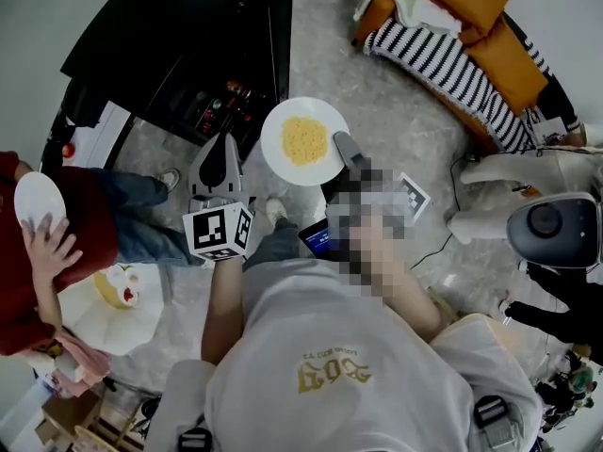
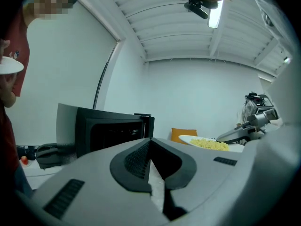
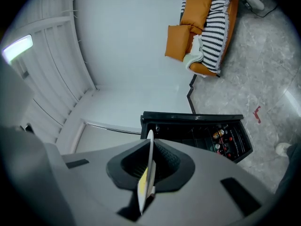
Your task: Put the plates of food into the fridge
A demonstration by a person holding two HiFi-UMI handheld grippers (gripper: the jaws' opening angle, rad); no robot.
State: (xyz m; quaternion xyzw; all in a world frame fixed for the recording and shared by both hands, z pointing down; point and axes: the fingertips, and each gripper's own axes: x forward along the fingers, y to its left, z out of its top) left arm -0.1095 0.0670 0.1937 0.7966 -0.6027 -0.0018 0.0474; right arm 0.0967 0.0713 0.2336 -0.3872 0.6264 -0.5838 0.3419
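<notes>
Head view: round white plate of yellow food (image 1: 304,140) near the open black fridge (image 1: 188,55).
Right gripper (image 1: 344,147) clamps its rim; left gripper (image 1: 226,144) clenched, empty.

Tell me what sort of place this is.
Probably a home living area, or a room set up like one: an orange sofa with a striped blanket, an open black fridge and a stone floor.

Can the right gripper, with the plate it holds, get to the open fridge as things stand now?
Probably yes. The right gripper is shut on the rim of the plate. The fridge stands open just ahead, and no obstacle shows between them.
</notes>
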